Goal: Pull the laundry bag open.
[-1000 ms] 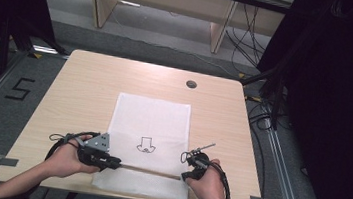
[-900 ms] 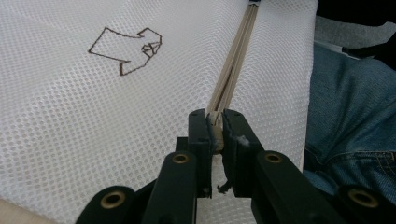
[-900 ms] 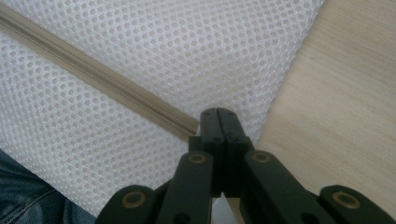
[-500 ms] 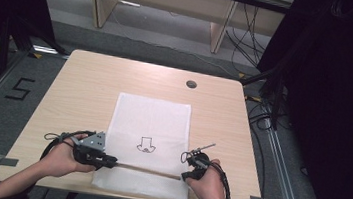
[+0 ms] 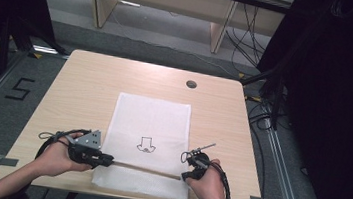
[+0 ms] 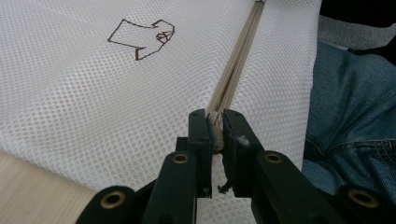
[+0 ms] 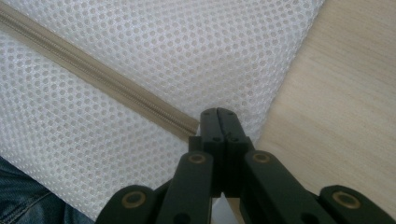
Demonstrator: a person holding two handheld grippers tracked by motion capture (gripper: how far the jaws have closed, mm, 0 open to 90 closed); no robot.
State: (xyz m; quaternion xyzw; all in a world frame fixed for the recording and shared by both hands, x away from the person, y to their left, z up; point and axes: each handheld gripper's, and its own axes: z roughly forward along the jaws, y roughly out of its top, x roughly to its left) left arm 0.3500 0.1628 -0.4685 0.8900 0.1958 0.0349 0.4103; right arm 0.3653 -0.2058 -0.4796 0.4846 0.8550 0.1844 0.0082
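Across near end of white mesh bag: beige zipper. Left gripper clamps its pull; right gripper pinched, probably on mesh. Cable hole far right.

A "5" is marked on the floor left of the table; no other text is readable

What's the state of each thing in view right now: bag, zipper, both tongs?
Mesh bag: lying flat on the table, near edge over the table's front edge.
Zipper: closed along the visible stretch, running across the bag.
Left tongs: shut on the zipper's end.
Right tongs: shut, pinching the bag at the zipper's other end.
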